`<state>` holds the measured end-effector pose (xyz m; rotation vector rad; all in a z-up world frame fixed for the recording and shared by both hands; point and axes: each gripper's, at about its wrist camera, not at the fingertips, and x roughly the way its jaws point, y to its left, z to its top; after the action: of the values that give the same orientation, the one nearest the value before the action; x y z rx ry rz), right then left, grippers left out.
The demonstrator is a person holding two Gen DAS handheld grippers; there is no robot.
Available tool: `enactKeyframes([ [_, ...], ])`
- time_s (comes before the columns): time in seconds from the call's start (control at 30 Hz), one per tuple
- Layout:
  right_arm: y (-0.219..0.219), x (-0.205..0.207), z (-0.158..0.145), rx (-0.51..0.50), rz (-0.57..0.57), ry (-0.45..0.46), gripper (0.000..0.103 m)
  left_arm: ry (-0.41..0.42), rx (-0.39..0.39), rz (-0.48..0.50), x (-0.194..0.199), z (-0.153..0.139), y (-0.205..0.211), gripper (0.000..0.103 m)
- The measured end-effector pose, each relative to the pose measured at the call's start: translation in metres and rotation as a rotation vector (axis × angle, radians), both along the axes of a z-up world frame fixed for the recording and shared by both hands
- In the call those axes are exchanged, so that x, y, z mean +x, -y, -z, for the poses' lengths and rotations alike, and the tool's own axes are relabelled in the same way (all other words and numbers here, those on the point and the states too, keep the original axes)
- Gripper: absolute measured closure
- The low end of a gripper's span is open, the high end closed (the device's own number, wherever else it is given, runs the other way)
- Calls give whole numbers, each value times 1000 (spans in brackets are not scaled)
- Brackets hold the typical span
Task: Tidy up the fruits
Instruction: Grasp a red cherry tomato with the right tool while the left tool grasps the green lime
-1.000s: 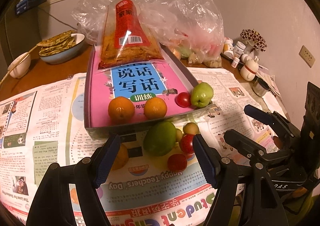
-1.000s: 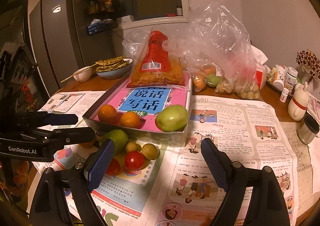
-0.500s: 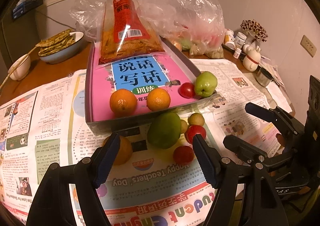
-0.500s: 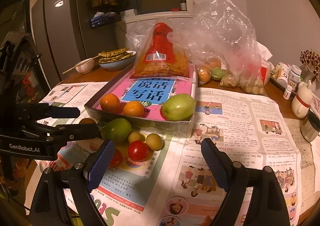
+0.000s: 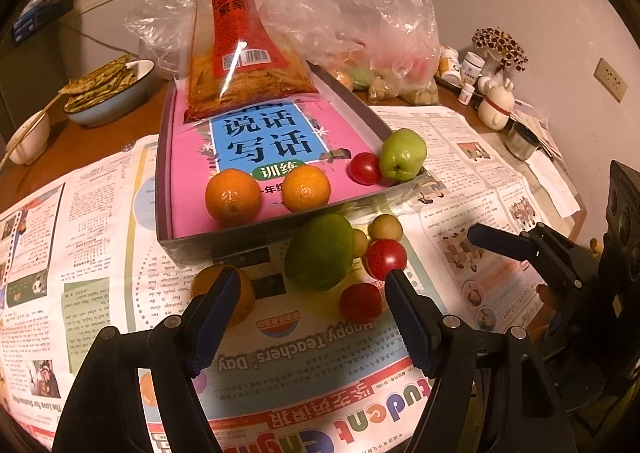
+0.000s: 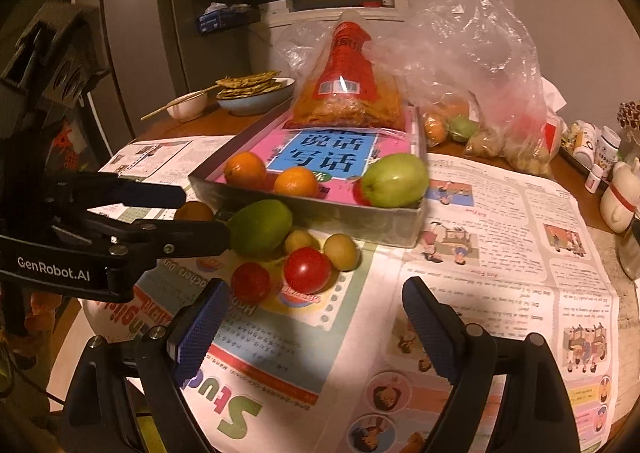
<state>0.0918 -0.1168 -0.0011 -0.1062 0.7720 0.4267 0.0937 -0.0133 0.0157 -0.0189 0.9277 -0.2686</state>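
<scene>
The left gripper (image 5: 310,287), black with blue ribbed pads, tilts down over the newspaper-covered table (image 5: 96,253), its jaws apart and empty; the right gripper (image 6: 316,303) beside it likewise stands wide with nothing between its pads; just beyond lie a big green mango (image 5: 319,251), two red tomatoes (image 6: 307,269), small yellowish round fruits (image 6: 340,251) and a loose orange (image 5: 230,295) on the paper; next comes the shallow grey tray (image 5: 224,243) lined with a pink book, holding two oranges (image 5: 233,195), a tomato and a green apple (image 5: 401,154); behind, crumpled clear plastic bags (image 5: 380,13), a bowl of flatbreads (image 6: 256,91) and a grey refrigerator (image 6: 132,33).
</scene>
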Motion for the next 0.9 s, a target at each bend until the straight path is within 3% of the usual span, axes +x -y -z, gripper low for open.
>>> enactKeyframes([
  [0.17, -5, -4, 4, 13, -22, -15, 15, 2, 14, 19, 3, 0, 2, 27],
  [0.4, -12, -5, 13, 33, -43, -51, 15, -6, 30, 44, 11, 0, 3, 46],
  [0.6, -17, -6, 17, 39, -56, -62, 16, -33, 11, 62, 17, 6, 6, 55],
  [0.9, -25, -2, 25, 50, -73, -85, 37, -64, 18, 65, 28, 16, 8, 56],
])
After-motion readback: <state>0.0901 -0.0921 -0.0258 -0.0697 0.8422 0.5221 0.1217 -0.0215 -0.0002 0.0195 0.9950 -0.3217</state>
